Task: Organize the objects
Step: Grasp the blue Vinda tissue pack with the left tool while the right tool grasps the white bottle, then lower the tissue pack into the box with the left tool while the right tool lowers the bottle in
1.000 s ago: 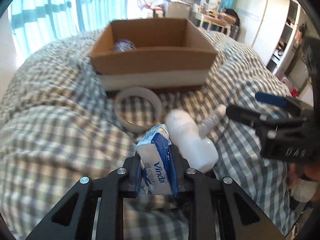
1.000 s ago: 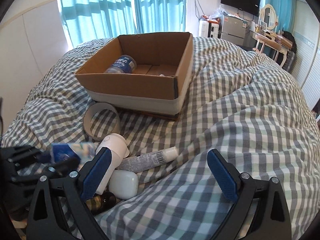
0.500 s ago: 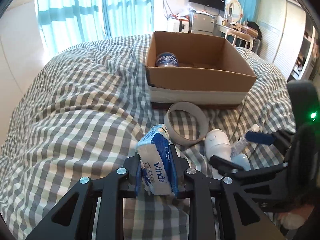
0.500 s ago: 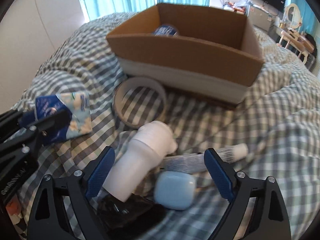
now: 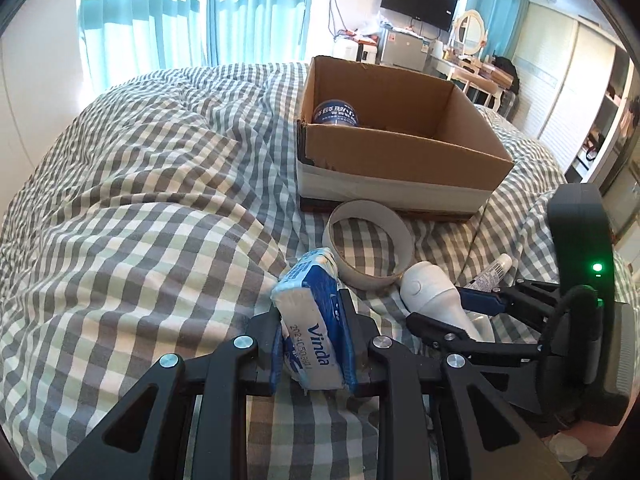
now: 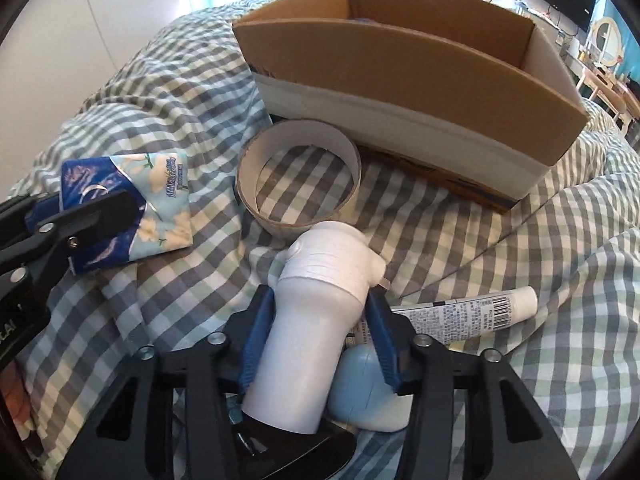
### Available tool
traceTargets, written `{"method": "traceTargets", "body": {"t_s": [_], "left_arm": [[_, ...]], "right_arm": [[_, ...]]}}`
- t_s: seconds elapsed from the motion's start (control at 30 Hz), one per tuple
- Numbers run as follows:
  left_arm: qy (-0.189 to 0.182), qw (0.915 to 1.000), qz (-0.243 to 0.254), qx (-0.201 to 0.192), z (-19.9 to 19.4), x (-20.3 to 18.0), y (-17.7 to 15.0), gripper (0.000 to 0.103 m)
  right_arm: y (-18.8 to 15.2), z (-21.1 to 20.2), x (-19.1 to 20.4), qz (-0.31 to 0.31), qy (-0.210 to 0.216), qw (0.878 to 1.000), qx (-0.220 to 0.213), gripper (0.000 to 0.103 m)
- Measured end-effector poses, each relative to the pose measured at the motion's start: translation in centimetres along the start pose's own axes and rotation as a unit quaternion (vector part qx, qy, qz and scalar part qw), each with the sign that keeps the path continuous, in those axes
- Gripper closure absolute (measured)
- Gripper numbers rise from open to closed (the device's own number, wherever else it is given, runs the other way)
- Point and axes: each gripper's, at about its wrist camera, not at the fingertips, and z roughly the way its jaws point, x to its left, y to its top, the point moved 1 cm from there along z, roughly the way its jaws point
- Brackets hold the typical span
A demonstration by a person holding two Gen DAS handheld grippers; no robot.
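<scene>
The left gripper point(image 5: 310, 344) clamps a Vinda tissue pack point(image 5: 310, 320) above the checked duvet point(image 5: 140, 208). The right gripper point(image 6: 320, 328) closes around a white handheld device point(image 6: 316, 320) near the cardboard box point(image 6: 400, 64).

Home bedroom: grey-and-white checked duvet point(image 5: 152, 200) on bed; behind it, teal window curtains point(image 5: 160, 16), wall-mounted black television point(image 5: 419, 0), white oval-mirrored dressing table point(image 5: 472, 56).

Matt cardboard box point(image 5: 404, 152), checked cloth bedding point(image 5: 152, 200)
</scene>
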Motion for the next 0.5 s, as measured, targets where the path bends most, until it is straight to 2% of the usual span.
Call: {"method": "traceTargets", "body": {"t_s": [0.33, 0.5], "left_arm": [[0.005, 0.9998, 0.004, -0.018, -2.0, -1.0, -0.5, 0.080], [-0.006, 0.9995, 0.014, -0.027, -3.5, -2.2, -0.5, 0.080]], "right_arm": [[-0.4, -4.6, 0.4, -0.003, -0.002, 0.998, -0.058, 0.059], [-0.2, -7.5, 0.2, -0.002, -0.002, 0.996, -0.089, 0.059]]}}
